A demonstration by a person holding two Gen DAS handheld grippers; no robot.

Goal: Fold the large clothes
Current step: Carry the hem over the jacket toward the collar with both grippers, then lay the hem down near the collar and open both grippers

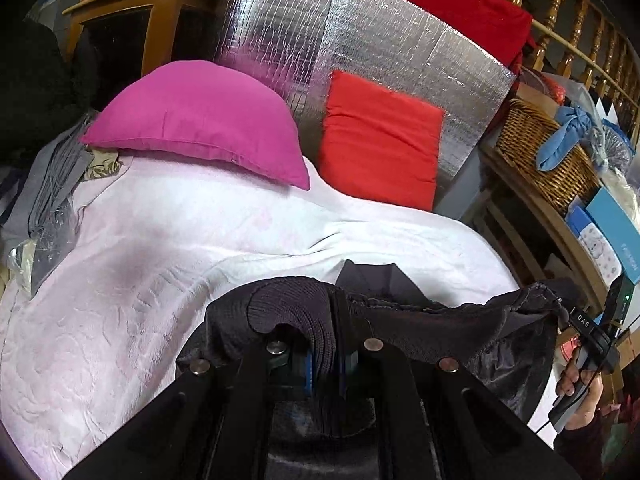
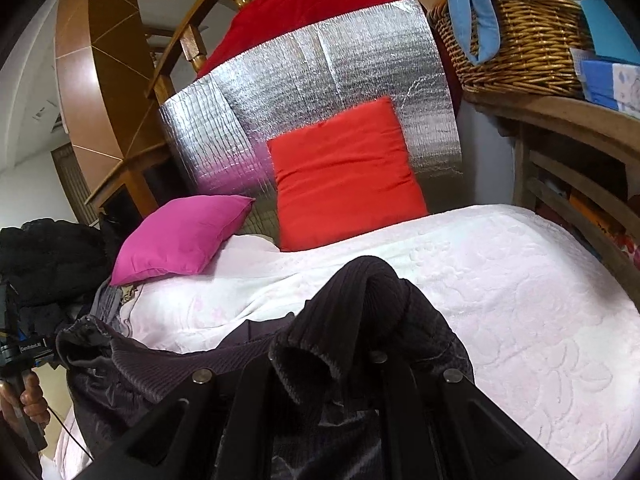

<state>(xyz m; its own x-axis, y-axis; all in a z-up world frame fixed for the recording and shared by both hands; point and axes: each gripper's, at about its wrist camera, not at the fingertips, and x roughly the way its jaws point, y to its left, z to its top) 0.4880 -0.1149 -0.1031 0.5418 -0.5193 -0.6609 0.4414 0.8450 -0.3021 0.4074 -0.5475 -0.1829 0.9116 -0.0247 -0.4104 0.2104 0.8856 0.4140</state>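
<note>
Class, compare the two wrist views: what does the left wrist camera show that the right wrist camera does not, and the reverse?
Left wrist only: the right gripper and its hand, plus a railing of many turned spindles.
Right wrist only: the left gripper's hand and a black heap.
Both: the dark garment, clamped by both grippers, pink cushion, red cushion, wicker basket.

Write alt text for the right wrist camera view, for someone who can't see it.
The right gripper is shut on a dark ribbed garment above a pale pink bedspread. Behind are a magenta pillow and a red cushion.
</note>
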